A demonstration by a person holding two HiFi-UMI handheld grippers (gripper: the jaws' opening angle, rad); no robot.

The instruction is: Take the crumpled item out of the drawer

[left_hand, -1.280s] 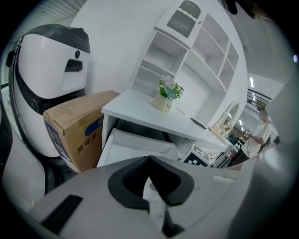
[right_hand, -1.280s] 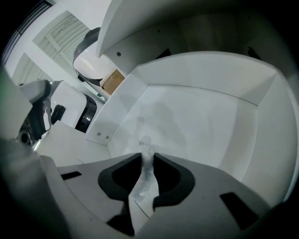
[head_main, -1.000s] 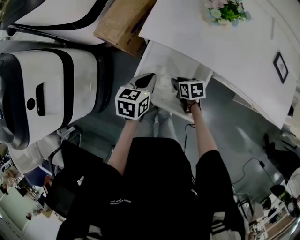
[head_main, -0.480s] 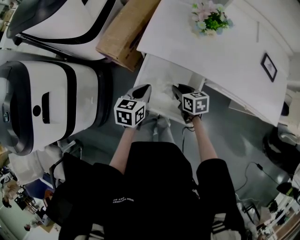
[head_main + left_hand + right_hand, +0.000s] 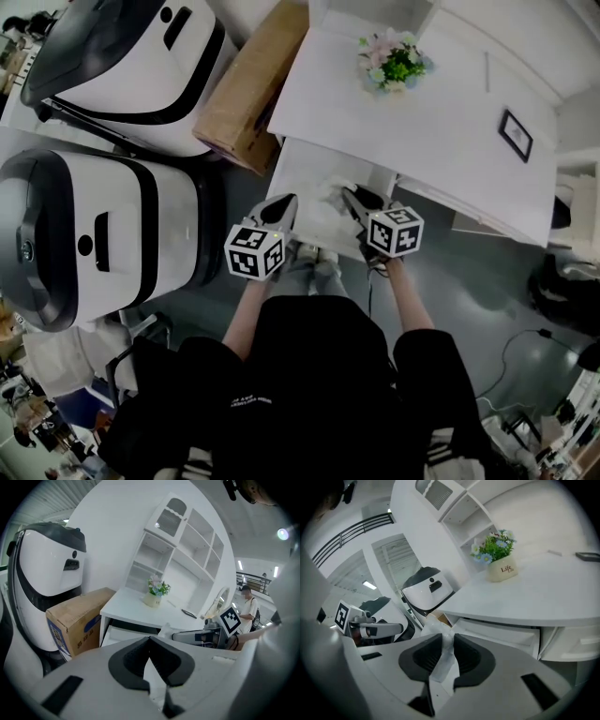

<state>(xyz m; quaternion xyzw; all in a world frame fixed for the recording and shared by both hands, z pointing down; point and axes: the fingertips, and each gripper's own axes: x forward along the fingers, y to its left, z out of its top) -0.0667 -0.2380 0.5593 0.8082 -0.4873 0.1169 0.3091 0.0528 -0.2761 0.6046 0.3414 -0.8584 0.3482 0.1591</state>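
The crumpled item is a white wad of paper, pinched between the jaws of my right gripper just above the open white drawer. In the right gripper view the crumpled item fills the gap of the right gripper and sticks out past its tips. My left gripper hovers at the drawer's left front, shut and holding nothing. In the left gripper view the left gripper has its tips together, and the right gripper reaches in from the right with the crumpled item at its tip.
The drawer hangs under a white desk carrying a flower pot and a small picture frame. A cardboard box leans at the desk's left. Two large white machines stand further left. Cables lie on the grey floor at right.
Both grippers have drawn back slightly from the drawer towards its front edge, the right one still gripping the crumpled item. The head view has shifted to show more of the desk.
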